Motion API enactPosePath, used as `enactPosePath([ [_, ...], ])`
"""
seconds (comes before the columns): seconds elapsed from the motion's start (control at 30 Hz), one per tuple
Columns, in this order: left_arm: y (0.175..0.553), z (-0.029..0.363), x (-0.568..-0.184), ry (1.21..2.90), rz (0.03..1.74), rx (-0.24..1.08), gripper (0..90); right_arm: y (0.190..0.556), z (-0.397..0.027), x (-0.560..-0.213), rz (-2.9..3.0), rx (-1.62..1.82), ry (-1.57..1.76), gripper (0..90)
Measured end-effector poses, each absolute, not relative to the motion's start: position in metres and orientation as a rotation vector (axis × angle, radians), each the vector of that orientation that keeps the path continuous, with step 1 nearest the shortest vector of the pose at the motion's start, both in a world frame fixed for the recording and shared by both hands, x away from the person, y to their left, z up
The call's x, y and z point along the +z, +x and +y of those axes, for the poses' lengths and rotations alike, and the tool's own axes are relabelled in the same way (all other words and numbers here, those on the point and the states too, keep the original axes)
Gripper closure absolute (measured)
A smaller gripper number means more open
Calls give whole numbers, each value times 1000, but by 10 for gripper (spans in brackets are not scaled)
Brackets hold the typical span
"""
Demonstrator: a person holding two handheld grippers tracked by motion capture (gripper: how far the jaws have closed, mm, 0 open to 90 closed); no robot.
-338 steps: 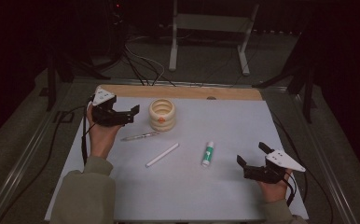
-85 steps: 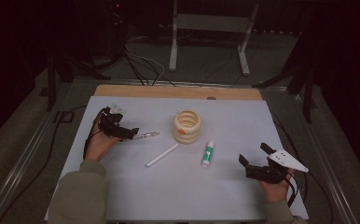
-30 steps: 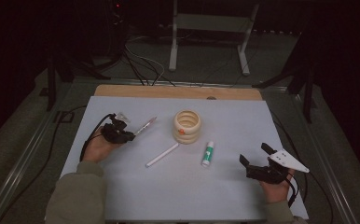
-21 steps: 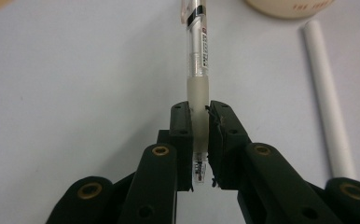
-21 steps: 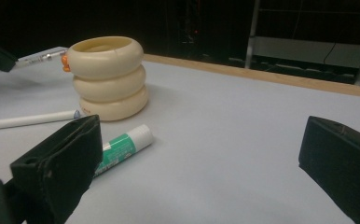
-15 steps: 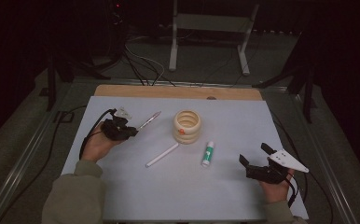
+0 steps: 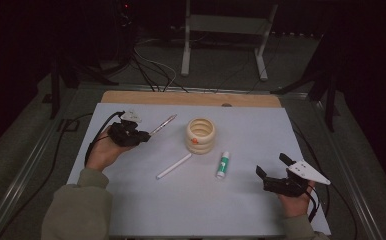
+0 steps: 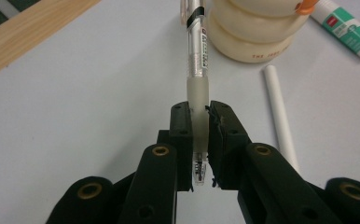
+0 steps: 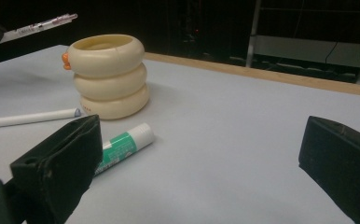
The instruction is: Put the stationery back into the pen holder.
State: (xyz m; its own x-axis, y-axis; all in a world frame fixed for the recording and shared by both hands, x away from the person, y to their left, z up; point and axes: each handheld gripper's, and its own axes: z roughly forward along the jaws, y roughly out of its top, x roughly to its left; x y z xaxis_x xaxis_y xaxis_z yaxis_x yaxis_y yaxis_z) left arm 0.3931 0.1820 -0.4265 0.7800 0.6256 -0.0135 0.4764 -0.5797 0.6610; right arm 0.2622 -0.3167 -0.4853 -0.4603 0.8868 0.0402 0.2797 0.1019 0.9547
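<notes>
My left gripper is shut on a clear pen, gripping its frosted grip end; the pen is lifted off the sheet and points toward the cream ringed holder. The pen's far end also appears in the right gripper view as the pen, above the table. A white stick lies in front of the holder. A green-and-white glue stick lies to the holder's right. My right gripper stands open at the table's right front, holding nothing.
A white sheet covers the table, with a wooden strip along its far edge. A metal stand and cables lie on the dark floor beyond. Black cables trail from both grippers.
My left gripper took hold of the pen from the sheet and raised it, tilting its free end up toward the holder. The right gripper has stayed still and open.
</notes>
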Motion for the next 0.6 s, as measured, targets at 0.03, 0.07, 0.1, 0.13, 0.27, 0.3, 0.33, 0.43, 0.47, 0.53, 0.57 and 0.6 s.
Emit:
enactPosePath([
  [0.03, 393, 181, -425, 2304, 811, 293, 814, 262, -317, -485, 1814, 1372, 1139, 4],
  [0.07, 394, 180, -423, 2306, 807, 295, 814, 262, -317, -485, 1814, 1372, 1139, 4],
  [0.1, 394, 179, -421, 2306, 802, 298, 813, 262, -317, -485, 1813, 1372, 1139, 4],
  [0.13, 394, 178, -419, 2303, 801, 300, 814, 262, -317, -485, 1813, 1372, 1140, 3],
  [0.27, 395, 173, -411, 2304, 789, 311, 813, 262, -317, -485, 1813, 1372, 1139, 4],
  [0.3, 395, 172, -409, 2306, 785, 313, 813, 262, -317, -485, 1812, 1374, 1139, 4],
  [0.33, 395, 170, -407, 2307, 782, 317, 813, 262, -317, -485, 1812, 1374, 1138, 4],
  [0.43, 397, 166, -402, 2311, 771, 319, 813, 262, -317, -485, 1810, 1375, 1139, 4],
  [0.47, 397, 164, -401, 2313, 768, 320, 813, 262, -317, -485, 1810, 1375, 1139, 4],
  [0.53, 398, 160, -398, 2310, 762, 316, 813, 262, -317, -485, 1810, 1376, 1139, 4],
  [0.57, 398, 159, -396, 2308, 756, 312, 813, 262, -317, -485, 1810, 1375, 1137, 3],
  [0.6, 399, 157, -395, 2306, 752, 309, 813, 262, -317, -485, 1811, 1375, 1138, 4],
])
